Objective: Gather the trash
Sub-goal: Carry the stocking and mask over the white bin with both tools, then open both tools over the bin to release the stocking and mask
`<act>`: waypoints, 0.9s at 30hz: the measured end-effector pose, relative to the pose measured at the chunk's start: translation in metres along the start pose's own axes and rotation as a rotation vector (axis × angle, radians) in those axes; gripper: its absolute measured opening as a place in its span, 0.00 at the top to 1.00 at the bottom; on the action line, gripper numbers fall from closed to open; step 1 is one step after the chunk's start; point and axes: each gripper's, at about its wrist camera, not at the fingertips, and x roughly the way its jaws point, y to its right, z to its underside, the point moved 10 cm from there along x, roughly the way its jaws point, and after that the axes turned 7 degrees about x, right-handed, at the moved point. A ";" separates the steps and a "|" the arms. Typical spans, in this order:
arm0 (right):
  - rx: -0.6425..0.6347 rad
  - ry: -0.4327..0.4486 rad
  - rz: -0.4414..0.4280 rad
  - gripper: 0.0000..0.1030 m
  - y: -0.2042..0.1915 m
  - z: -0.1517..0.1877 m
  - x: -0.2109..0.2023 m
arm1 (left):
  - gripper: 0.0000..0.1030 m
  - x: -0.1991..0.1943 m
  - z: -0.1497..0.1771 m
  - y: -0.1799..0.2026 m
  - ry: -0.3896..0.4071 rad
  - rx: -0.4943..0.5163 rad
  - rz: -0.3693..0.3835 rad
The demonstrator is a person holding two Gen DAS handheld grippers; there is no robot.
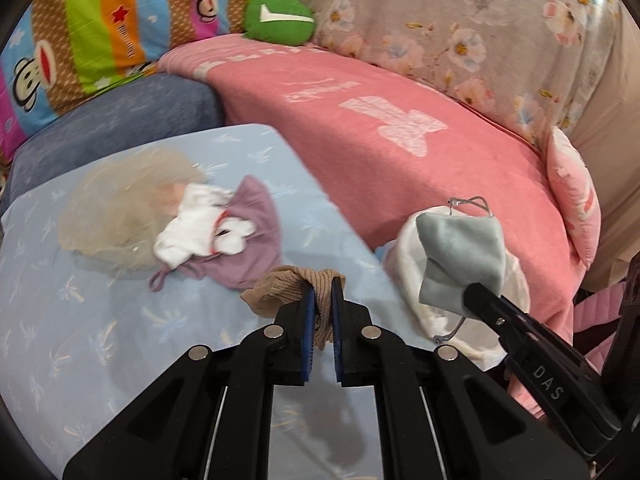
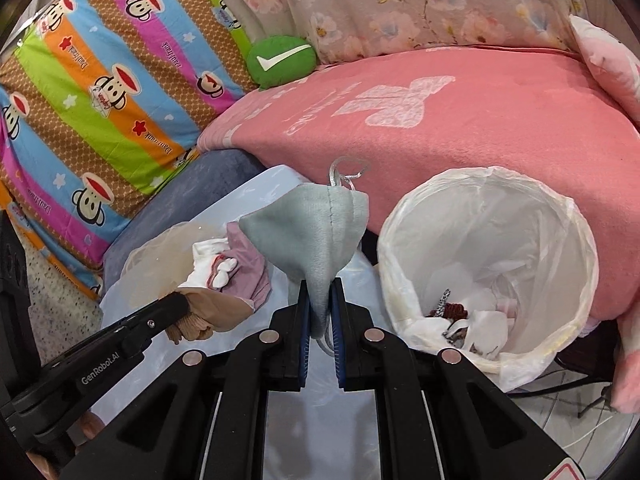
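My left gripper is shut on a beige knitted sock that hangs above the light blue sheet. My right gripper is shut on a grey-green fabric face mask with clear ear loops. The mask and the right gripper also show at the right of the left wrist view. In the right wrist view the left gripper and the sock appear at lower left. A white-lined bin, holding scraps, stands right of the mask.
A pile lies on the blue sheet: a beige mesh piece, a white cloth and a purple garment. Behind are a pink blanket, a green check-mark cushion and a striped monkey-print pillow.
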 end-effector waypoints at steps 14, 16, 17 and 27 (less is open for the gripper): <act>0.126 0.083 0.080 0.91 0.095 -0.035 -0.037 | 0.93 0.017 -0.028 0.109 0.005 0.161 0.134; 0.142 0.090 0.089 0.91 0.106 -0.037 -0.039 | 0.92 0.021 -0.029 0.121 -0.001 0.186 0.144; 0.150 0.092 0.092 0.91 0.110 -0.038 -0.041 | 0.92 0.023 -0.029 0.127 -0.006 0.199 0.152; 0.196 0.106 0.117 0.91 0.145 -0.041 -0.051 | 0.69 0.036 -0.028 0.155 -0.049 0.224 0.161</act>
